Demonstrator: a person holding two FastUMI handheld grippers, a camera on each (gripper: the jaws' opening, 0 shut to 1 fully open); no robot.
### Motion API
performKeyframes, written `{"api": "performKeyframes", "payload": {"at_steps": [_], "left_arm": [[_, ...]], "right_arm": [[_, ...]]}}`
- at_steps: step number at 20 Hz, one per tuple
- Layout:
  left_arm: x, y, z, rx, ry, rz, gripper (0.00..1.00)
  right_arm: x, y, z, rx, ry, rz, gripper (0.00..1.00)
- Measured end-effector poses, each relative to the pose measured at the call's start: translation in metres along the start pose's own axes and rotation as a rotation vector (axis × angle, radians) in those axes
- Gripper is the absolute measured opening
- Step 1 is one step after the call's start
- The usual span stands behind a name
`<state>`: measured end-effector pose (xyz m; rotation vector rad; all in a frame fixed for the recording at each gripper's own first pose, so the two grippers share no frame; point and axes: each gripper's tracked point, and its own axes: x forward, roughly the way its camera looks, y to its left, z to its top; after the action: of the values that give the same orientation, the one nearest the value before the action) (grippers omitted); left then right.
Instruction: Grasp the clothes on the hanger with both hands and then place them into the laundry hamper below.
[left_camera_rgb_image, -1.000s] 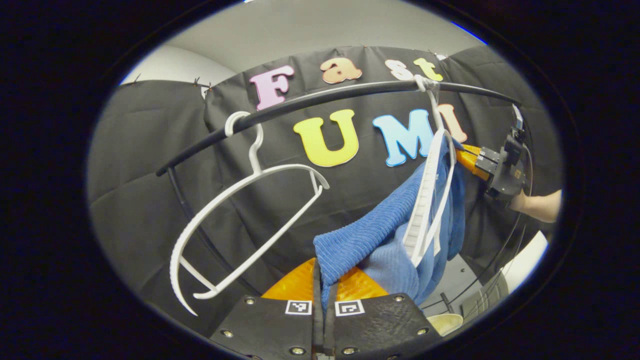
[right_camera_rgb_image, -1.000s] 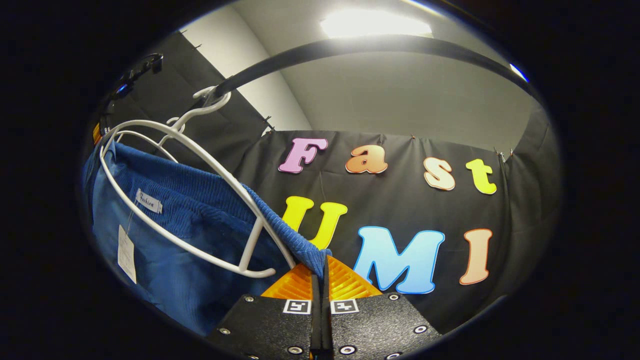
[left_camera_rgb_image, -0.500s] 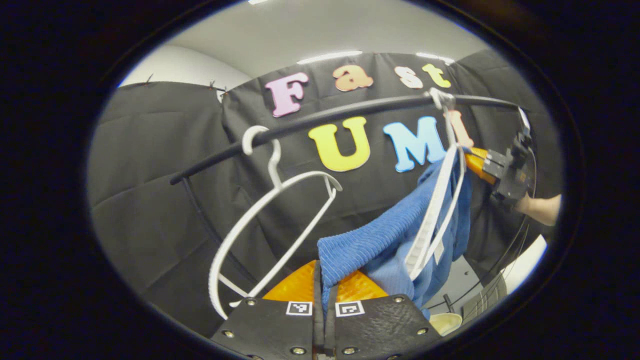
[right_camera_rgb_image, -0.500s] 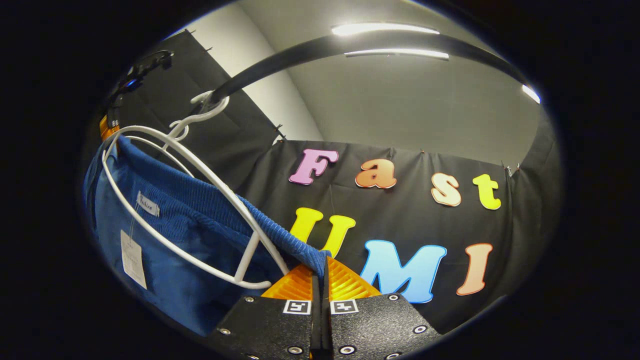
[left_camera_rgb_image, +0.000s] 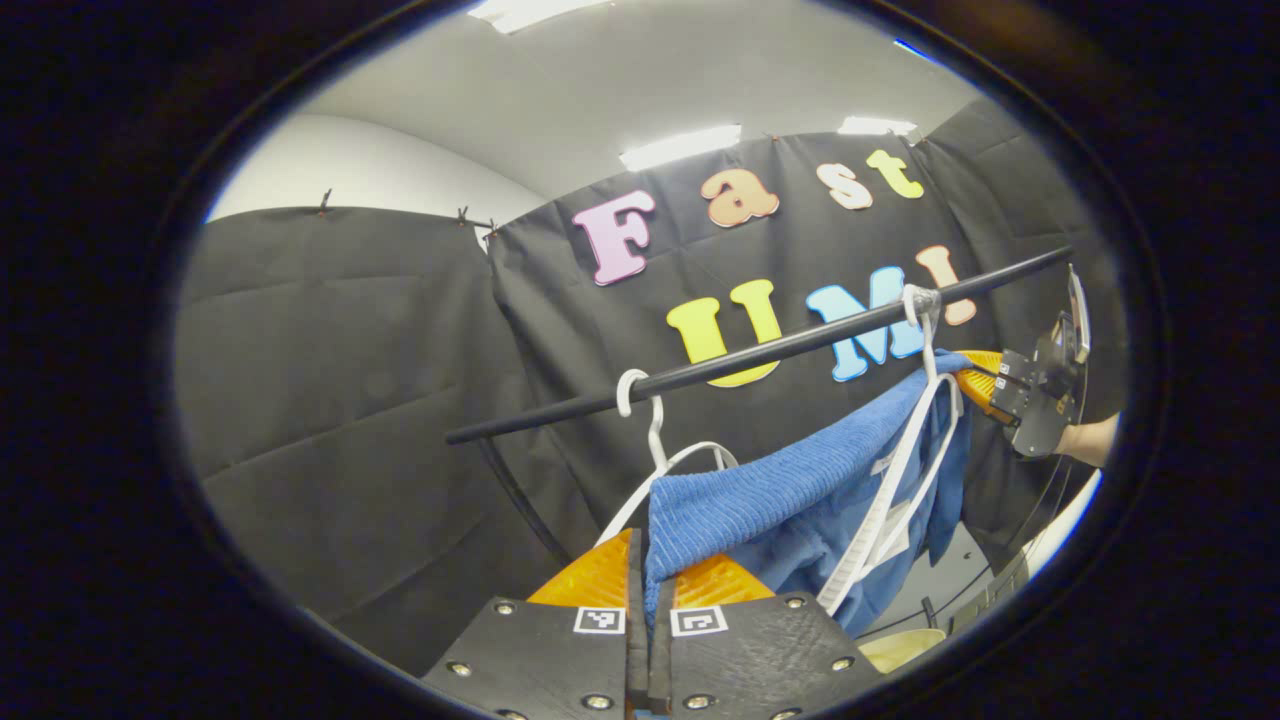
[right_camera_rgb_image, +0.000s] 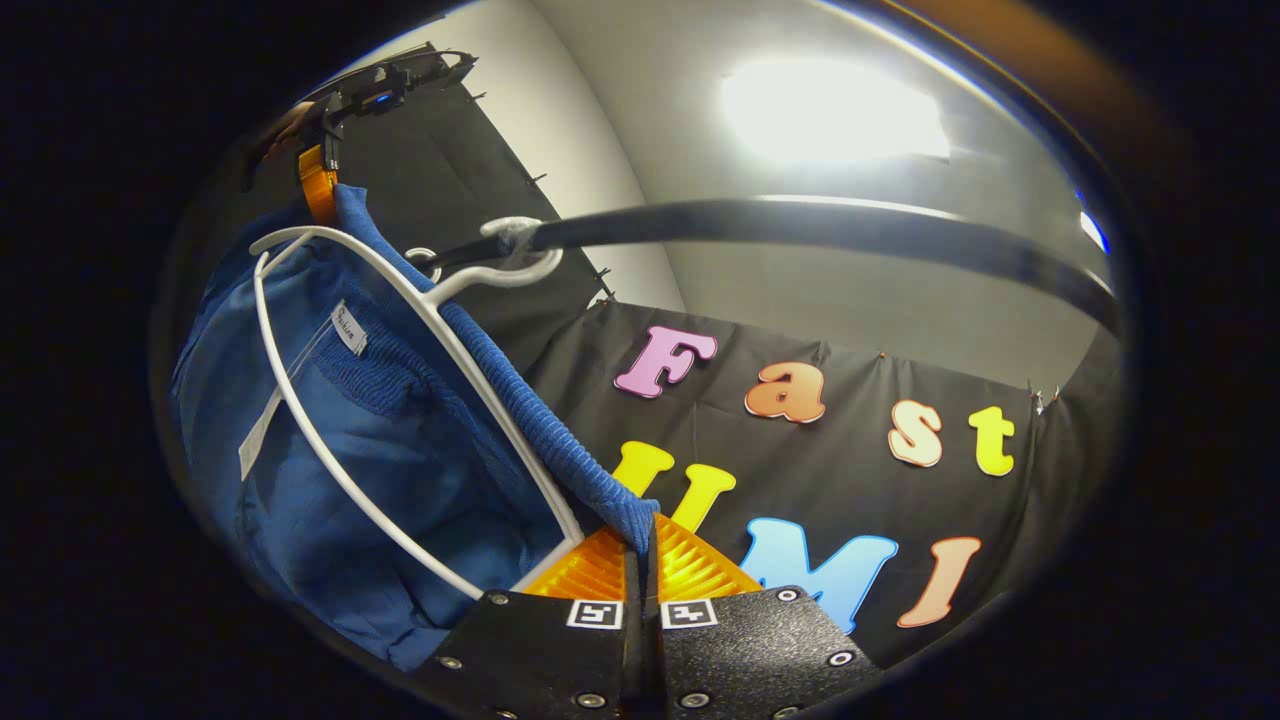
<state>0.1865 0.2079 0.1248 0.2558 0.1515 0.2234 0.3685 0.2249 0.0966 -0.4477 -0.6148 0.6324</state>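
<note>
The left hand-held gripper (left_camera_rgb_image: 648, 590) pinches one corner of the blue garment (left_camera_rgb_image: 760, 490). The right hand-held gripper (right_camera_rgb_image: 645, 545) pinches the other corner, the garment draped on a white hanger (right_camera_rgb_image: 330, 450).

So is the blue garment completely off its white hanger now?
No, the blue garment is draped around the white hanger, which is hooked on the black rail.

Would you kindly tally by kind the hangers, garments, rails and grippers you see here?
Hangers: 2, one bare, one carrying the garment
Garments: 1, blue
Rails: 1
Grippers: 2, left, right
Total: 6
</note>
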Motion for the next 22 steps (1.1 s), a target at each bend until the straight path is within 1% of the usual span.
{"api": "performKeyframes", "payload": {"at_steps": [3,4,6,9,11,14,16,18,20,22], "left_arm": [[0.008,-0.018,-0.03,-0.05,0.019,-0.034,0.07],[0.012,-0.026,-0.04,-0.069,0.022,-0.047,0.01],[0.021,-0.045,-0.058,-0.116,0.026,-0.072,0.01],[0.044,-0.071,-0.081,-0.216,0.022,-0.123,0.02],[0.058,-0.088,-0.095,-0.274,0.016,-0.148,0.02],[0.064,-0.1,-0.112,-0.342,0.015,-0.15,0.0],[0.067,-0.108,-0.121,-0.364,0.023,-0.141,0.02],[0.07,-0.12,-0.131,-0.372,0.043,-0.142,0.02],[0.077,-0.136,-0.136,-0.352,0.065,-0.138,0.01],[0.078,-0.147,-0.143,-0.326,0.082,-0.117,0.01]], "right_arm": [[0.002,-0.004,-0.01,0.038,0.028,-0.017,0.0],[0.005,-0.009,-0.015,0.04,0.039,-0.025,0.0],[0.01,-0.019,-0.024,0.038,0.057,-0.039,0.0],[0.014,-0.024,-0.044,0.05,0.09,-0.048,0.0],[0.014,-0.025,-0.058,0.036,0.113,-0.045,0.0],[0.008,-0.024,-0.069,-0.009,0.123,-0.042,0.0],[0.008,-0.025,-0.077,-0.027,0.135,-0.038,0.0],[0.004,-0.025,-0.097,-0.015,0.183,-0.034,0.0],[-0.008,-0.021,-0.116,0.017,0.24,-0.031,0.0],[-0.021,-0.018,-0.124,0.044,0.279,-0.028,0.0]]}}
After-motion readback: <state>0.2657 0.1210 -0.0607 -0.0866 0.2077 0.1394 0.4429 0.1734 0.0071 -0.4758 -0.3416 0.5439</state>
